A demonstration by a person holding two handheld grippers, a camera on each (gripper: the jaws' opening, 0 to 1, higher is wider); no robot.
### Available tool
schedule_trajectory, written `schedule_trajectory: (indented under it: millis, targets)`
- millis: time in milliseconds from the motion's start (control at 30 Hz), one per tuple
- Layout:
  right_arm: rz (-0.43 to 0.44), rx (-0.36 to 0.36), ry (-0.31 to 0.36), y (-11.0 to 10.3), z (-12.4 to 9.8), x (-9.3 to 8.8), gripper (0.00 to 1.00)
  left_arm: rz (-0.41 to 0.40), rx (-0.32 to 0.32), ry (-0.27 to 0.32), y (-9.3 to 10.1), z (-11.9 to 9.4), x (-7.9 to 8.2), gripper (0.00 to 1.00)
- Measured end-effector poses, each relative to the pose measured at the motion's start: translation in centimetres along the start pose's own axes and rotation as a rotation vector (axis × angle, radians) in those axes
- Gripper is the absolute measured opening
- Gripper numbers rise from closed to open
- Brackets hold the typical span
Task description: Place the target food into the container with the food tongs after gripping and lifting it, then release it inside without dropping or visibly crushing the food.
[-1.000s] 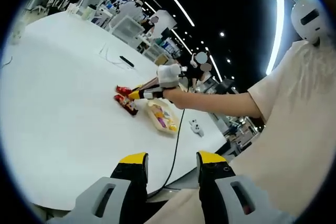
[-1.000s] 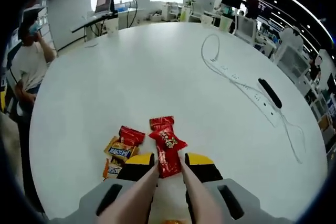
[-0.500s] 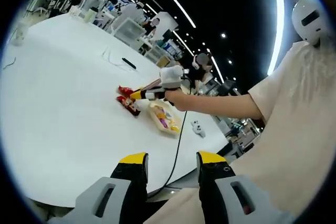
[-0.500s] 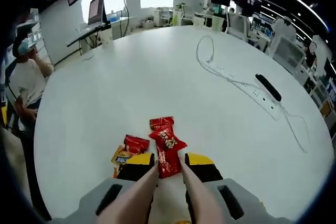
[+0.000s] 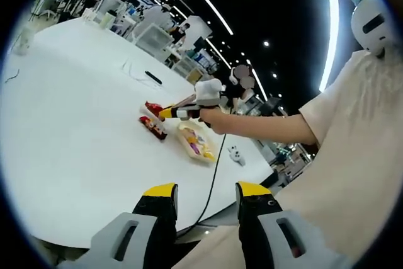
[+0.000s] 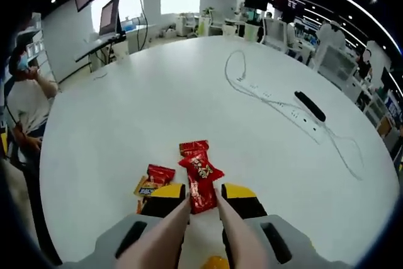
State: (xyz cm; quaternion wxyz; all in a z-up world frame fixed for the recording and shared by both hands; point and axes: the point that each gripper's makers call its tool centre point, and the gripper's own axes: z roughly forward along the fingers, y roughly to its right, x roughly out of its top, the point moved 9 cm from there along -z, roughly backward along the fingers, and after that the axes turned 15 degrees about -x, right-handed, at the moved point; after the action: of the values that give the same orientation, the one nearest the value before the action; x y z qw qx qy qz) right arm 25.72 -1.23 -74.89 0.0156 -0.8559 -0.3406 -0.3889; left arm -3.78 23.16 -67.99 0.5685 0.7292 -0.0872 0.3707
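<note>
My right gripper [image 6: 200, 192] is shut on a pair of pale food tongs [image 6: 171, 226]. The tongs pinch a red snack packet [image 6: 201, 177], held up off the white table [image 6: 189, 80]. Below it lie a second red packet [image 6: 160, 173] and an orange-brown bar [image 6: 145, 187]. In the left gripper view the right gripper [image 5: 171, 113] hangs over the table in a person's hand, with the held packet [image 5: 153, 106] at the tong tips. A shallow container [image 5: 196, 143] with colourful food sits just to its right. My left gripper [image 5: 206, 191] stays open and empty near the table edge.
A white power strip with its cable [image 6: 277, 102] and a black remote [image 6: 310, 105] lie across the far table. A person [image 6: 25, 99] stands at the left. A small white device [image 5: 236, 154] and a dark cable [image 5: 211, 181] lie near the container.
The right gripper has risen a little with the red packet still in the tongs; the loose packets on the table now look smaller and lower. The left gripper has not moved.
</note>
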Motion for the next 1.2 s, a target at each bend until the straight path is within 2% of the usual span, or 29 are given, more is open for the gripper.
schedule_trajectory:
  millis: [367,667,1200]
  targets:
    - [0.011,-0.010,0.015,0.4,-1.2,0.4,0.22,0.014,-0.006,0.003,-0.1,0.0,0.4,0.36]
    - [-0.001,-0.027,-0.003,0.6,-2.2,0.1,0.22,0.029,-0.032,-0.003,0.0,0.3,0.5,0.36]
    - [0.006,-0.038,0.004,0.9,-3.8,1.1,0.22,0.044,-0.019,0.019,0.0,-0.9,0.4,0.37]
